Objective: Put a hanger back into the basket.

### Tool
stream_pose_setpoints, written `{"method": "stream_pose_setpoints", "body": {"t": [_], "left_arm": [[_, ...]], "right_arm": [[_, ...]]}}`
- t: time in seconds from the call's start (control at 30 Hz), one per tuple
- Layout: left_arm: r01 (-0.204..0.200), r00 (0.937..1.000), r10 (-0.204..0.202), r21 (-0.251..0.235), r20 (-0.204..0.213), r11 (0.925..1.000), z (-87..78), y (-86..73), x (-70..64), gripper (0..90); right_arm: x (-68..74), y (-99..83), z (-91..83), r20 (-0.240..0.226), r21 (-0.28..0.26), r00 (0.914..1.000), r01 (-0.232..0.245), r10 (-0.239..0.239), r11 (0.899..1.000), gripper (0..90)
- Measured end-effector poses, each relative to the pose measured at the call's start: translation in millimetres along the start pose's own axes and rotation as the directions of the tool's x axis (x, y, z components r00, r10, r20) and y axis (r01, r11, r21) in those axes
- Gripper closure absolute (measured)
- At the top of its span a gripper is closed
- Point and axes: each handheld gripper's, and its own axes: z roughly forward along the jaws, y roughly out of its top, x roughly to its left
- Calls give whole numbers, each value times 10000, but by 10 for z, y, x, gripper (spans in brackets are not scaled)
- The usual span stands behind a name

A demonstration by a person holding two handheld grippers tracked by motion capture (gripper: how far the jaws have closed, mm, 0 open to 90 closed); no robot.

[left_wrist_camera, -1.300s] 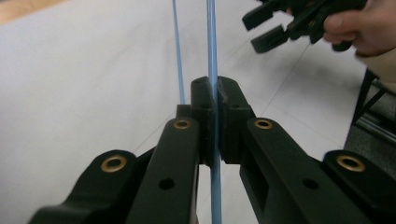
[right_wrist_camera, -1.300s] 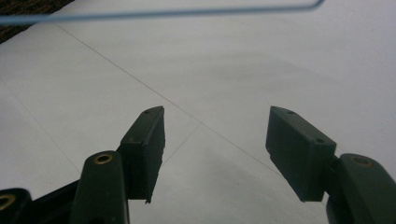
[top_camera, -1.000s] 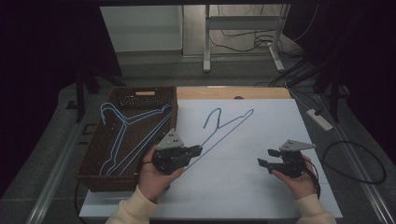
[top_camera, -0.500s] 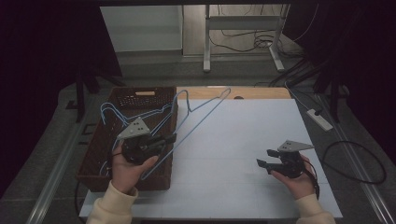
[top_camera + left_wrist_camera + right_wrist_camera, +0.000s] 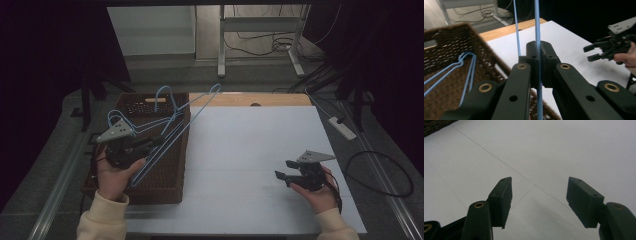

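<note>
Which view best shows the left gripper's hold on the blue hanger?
The left gripper view: the left gripper has its jaws shut on one wire of the blue hanger, seen close. The high view shows the whole hanger over the basket, but the grip is small. The right gripper view faces the white table.

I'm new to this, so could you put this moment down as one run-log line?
left tongs: shut on blue hanger, held over basket | basket: more hangers inside | right tongs: open over white table
</note>
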Motion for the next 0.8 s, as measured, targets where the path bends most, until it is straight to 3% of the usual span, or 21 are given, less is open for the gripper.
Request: {"method": "stream_pose_setpoints", "body": {"t": [0.27, 0.53, 0.8], "left_arm": [[524, 9972, -504, 353, -548, 9980, -15, -102, 316, 865], [794, 9921, -742, 490, -1008, 9956, -144, -166, 519, 865], [1035, 9889, -954, 679, -1138, 9923, -217, -235, 654, 865]], "right_arm": [[1, 3, 11, 16, 52, 10000, 32, -32, 10000, 380], [2, -2, 24, 24, 178, 10000, 56, -56, 9998, 376], [4, -2, 32, 6, 242, 10000, 73, -73, 9997, 374]]}}
